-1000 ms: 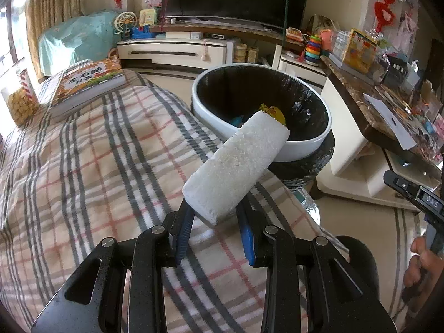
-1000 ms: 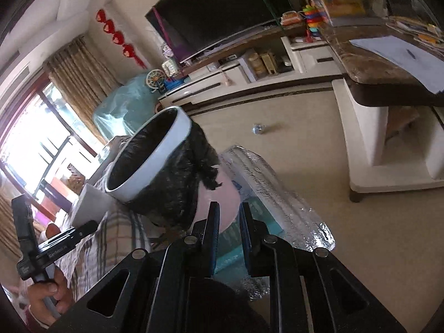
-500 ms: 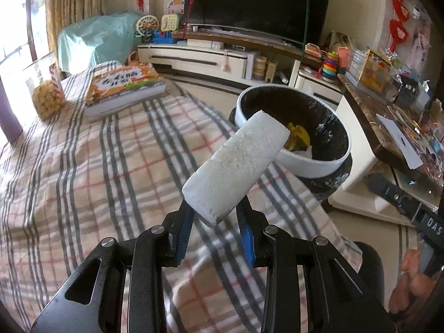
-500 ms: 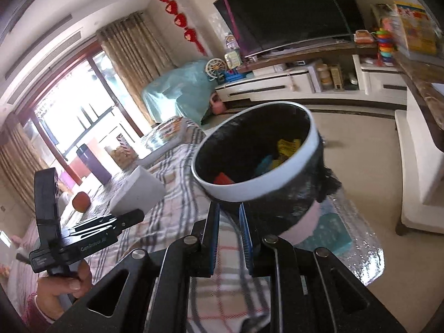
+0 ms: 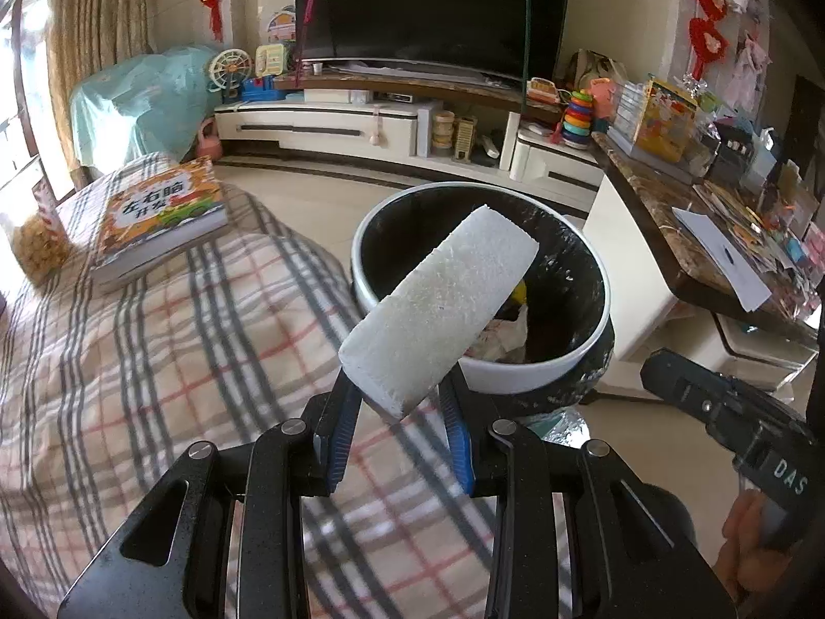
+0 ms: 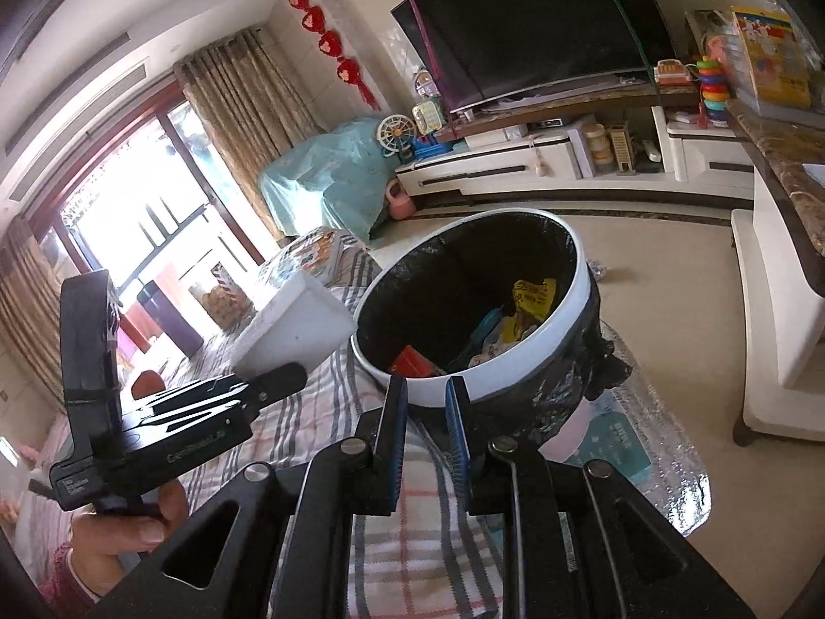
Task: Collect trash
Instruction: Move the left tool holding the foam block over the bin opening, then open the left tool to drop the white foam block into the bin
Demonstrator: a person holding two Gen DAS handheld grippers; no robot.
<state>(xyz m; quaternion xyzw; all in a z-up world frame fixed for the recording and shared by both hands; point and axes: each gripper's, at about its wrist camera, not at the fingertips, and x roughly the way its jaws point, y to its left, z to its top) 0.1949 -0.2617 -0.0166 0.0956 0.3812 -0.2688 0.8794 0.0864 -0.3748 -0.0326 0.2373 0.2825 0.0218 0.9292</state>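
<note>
One plaid-blanketed surface fills the foreground; beside it stands a round white-rimmed bin with black liner, holding scraps. Above its near rim, the left gripper clamps a white foam block. Right gripper: narrowly apart, empty.
</note>
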